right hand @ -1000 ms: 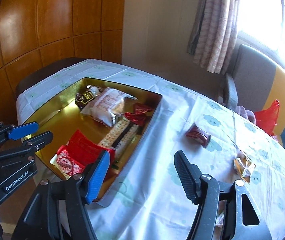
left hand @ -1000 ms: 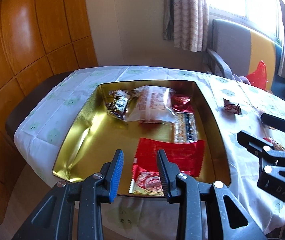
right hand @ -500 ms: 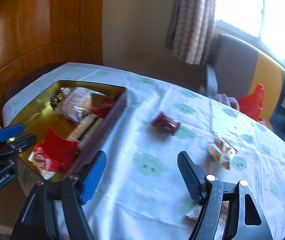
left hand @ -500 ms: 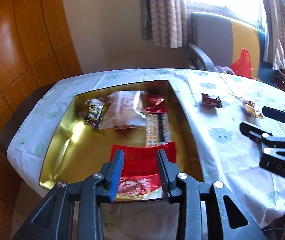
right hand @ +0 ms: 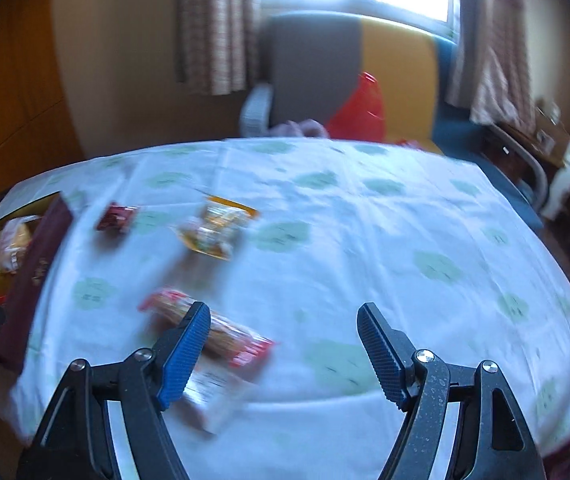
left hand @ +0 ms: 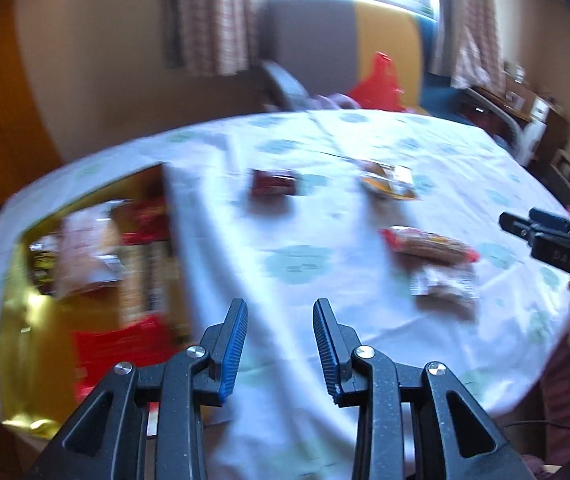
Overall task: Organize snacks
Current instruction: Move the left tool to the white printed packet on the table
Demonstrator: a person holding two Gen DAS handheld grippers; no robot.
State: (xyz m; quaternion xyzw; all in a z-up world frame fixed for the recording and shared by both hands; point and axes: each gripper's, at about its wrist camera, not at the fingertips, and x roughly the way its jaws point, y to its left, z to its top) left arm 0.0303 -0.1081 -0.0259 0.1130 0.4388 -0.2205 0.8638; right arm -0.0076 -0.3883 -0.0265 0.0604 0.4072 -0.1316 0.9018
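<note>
Both wrist views have swung away from the gold rectangular metal tin (left hand: 17, 344) and out over the white counter cloth with pale green spots (right hand: 365, 240), so the tin now sits at the far left edge of each view. Its floor already carries several packets, which suggests it is the collecting place, while four loose ones lie outside it. Just beyond its right wall lies the small dark red wrapper (left hand: 273, 182); further right of the tin are the clear yellow-trimmed packet (right hand: 215, 230), the long red-ended biscuit pack (right hand: 221, 332) and a pale packet (right hand: 213, 396) at the counter's near edge. The right gripper (right hand: 285, 344) has just been widening its fingers, with nothing between them, probably readying for the biscuit pack beside its left finger. The left gripper (left hand: 279, 344) hangs narrowly parted and empty. Right of the tin the cloth is mostly bare, leaving free room.
</note>
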